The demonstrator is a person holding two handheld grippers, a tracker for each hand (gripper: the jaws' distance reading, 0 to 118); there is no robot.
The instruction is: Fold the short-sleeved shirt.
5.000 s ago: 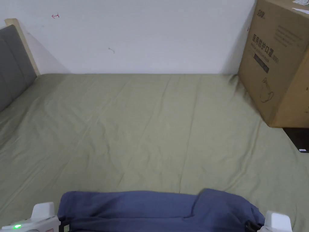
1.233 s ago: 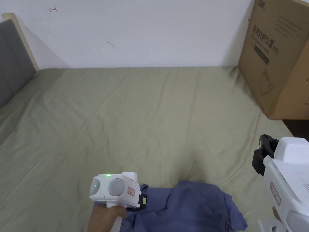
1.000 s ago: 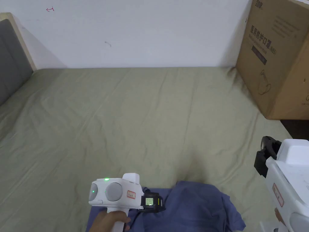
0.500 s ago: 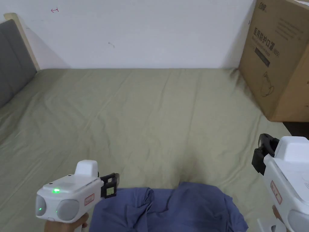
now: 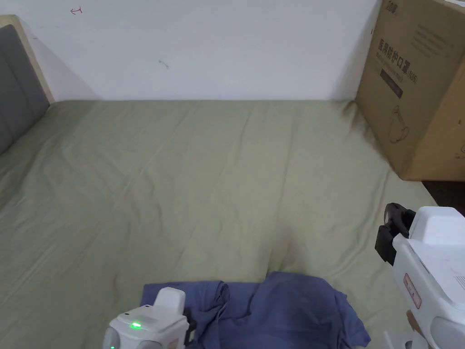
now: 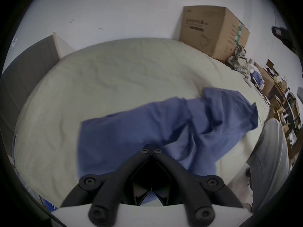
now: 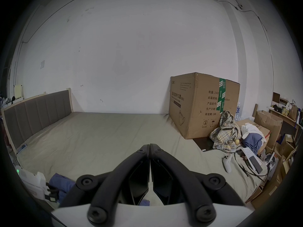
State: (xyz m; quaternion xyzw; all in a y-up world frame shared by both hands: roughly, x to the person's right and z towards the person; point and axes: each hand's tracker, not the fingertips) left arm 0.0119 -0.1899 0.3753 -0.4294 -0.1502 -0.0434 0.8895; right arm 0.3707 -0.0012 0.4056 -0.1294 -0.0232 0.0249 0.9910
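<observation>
Blue cotton in rumpled folds, the short-sleeved shirt [image 5: 290, 309] lies bunched on the olive-green bed sheet [image 5: 204, 181] at the near edge of the bed, just ahead of the left gripper [image 6: 151, 150] and partly beneath it. In the left gripper view the two black jaws meet at their tips above the cloth; the picture does not settle whether any fabric is caught between them. The white right gripper [image 7: 150, 146] is held up off the sheet, well to the right of the shirt, its jaws closed together with nothing between them. Beyond its tips stands the large brown cardboard box [image 7: 201, 106] against the white wall [image 5: 204, 50]. Far to the left of both jaws rises the grey padded headboard [image 7: 37, 114]. To the right of the right jaws, a crumpled plaid cloth [image 7: 226, 132] leans at the foot of the box.
</observation>
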